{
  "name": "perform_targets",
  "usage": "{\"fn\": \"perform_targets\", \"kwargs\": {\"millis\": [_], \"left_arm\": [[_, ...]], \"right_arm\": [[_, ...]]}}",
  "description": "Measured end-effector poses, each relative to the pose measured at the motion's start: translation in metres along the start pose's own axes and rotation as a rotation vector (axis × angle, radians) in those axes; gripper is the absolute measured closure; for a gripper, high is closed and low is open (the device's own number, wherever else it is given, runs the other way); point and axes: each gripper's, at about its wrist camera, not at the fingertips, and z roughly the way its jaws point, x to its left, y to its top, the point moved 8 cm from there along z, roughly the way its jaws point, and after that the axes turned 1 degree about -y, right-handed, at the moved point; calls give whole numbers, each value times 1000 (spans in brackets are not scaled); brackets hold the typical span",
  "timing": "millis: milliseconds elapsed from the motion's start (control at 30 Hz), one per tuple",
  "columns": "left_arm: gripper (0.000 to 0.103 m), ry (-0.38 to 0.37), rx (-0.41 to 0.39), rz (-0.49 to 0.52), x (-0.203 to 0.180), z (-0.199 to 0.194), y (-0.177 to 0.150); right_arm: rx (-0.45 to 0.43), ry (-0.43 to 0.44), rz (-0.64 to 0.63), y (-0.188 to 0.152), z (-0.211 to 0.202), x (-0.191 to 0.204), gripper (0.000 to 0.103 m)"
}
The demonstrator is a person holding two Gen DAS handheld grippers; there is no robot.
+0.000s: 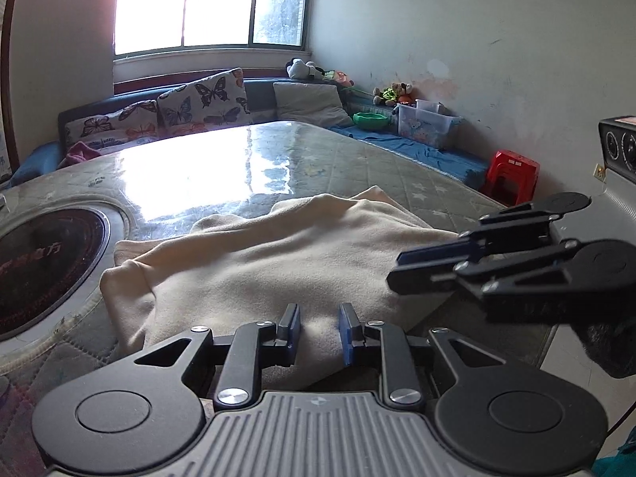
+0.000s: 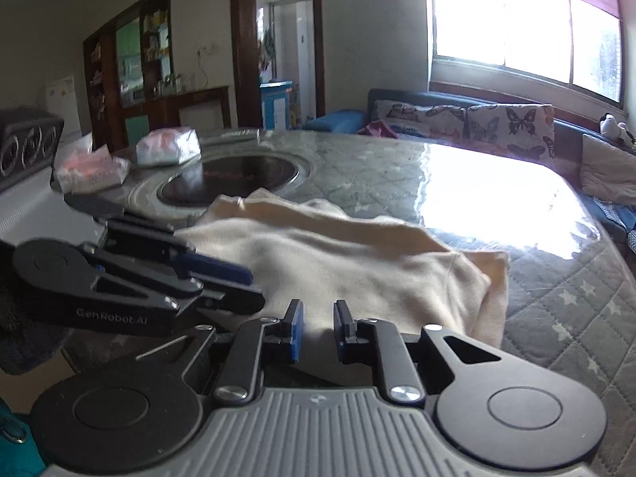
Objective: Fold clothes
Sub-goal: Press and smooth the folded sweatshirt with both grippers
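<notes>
A cream-coloured garment point(image 1: 278, 262) lies rumpled on the quilted table near its front edge; it also shows in the right wrist view point(image 2: 349, 262). My left gripper point(image 1: 318, 332) is open, its fingers over the garment's near hem, holding nothing. My right gripper point(image 2: 318, 326) is open too, over the near hem further right. The right gripper shows in the left wrist view point(image 1: 397, 268) at the garment's right edge. The left gripper shows in the right wrist view point(image 2: 250, 282) at the garment's left side.
The table point(image 1: 357, 167) has a glossy cover and a round dark cooktop inset point(image 1: 43, 262) at the left. Plastic packets point(image 2: 167, 147) lie beyond the cooktop. A sofa with butterfly cushions point(image 1: 198, 103), a red stool point(image 1: 512, 175) and a storage bin point(image 1: 425, 123) stand behind.
</notes>
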Motion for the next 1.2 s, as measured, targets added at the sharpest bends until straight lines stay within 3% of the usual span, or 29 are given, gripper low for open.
{"fn": "perform_targets", "kwargs": {"millis": [100,200,400,700,900,1067,1200], "left_arm": [[79,2,0,-1,-3,0,-2],[79,-1,2,-6,-2,-1,-2],[79,-2,-1,-22,6,-5,8],[80,119,12,-123,72,8,33],[81,144,62,-188,98,17,32],[79,136,46,-143,85,19,44],[79,139,62,-104,81,36,52]], "right_arm": [[7,-57,34,-5,-2,-17,88],[28,-58,82,-11,-1,-29,88],[0,-74,94,15,2,-45,88],[89,-98,158,24,53,-85,88],[98,-100,127,31,53,-83,88],[74,-57,86,58,66,-68,88],[118,-56,69,58,94,-63,87]]}}
